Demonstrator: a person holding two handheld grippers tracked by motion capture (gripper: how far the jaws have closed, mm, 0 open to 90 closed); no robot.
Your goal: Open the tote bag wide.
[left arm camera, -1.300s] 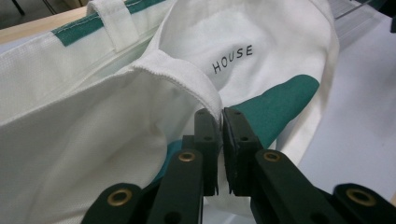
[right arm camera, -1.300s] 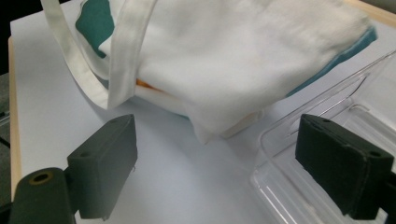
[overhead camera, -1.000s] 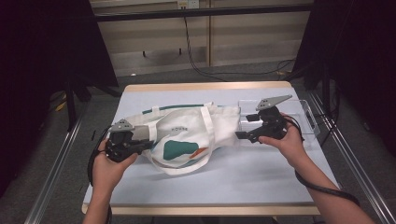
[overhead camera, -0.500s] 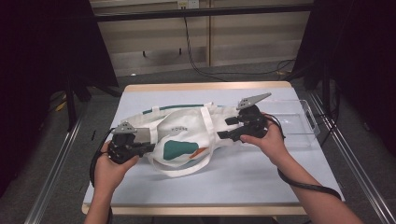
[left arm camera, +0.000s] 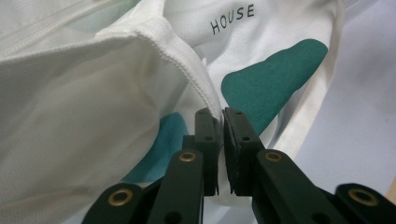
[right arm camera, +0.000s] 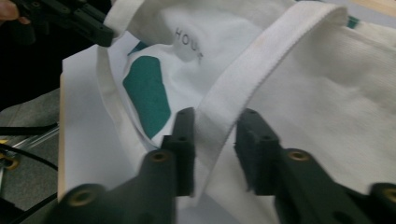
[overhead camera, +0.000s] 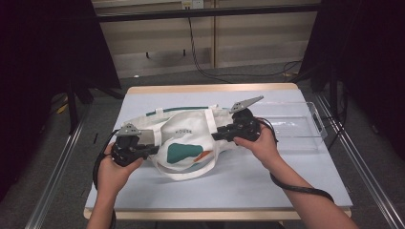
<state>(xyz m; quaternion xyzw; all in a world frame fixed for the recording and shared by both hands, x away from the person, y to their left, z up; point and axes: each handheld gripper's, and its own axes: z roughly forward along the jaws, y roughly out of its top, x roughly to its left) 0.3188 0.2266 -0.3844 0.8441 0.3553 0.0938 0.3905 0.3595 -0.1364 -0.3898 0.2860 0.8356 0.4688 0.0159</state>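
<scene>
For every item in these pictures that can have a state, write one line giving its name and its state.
Tote bag: lying flat, slightly crumpled, gripped at both ends.
Left gripper: shut on the bag's hem.
Right gripper: jaws have just been closing, white strap between them, gap still visible.
Clear tray: empty.

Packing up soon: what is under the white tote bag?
The tote bag lies on the pale blue table. A clear tray sits beside it. Whatever is beneath or inside the bag is covered.

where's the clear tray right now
In the high view the clear tray sits on the right side of the table, just beyond the right gripper and beside the white tote bag's right end.
</scene>
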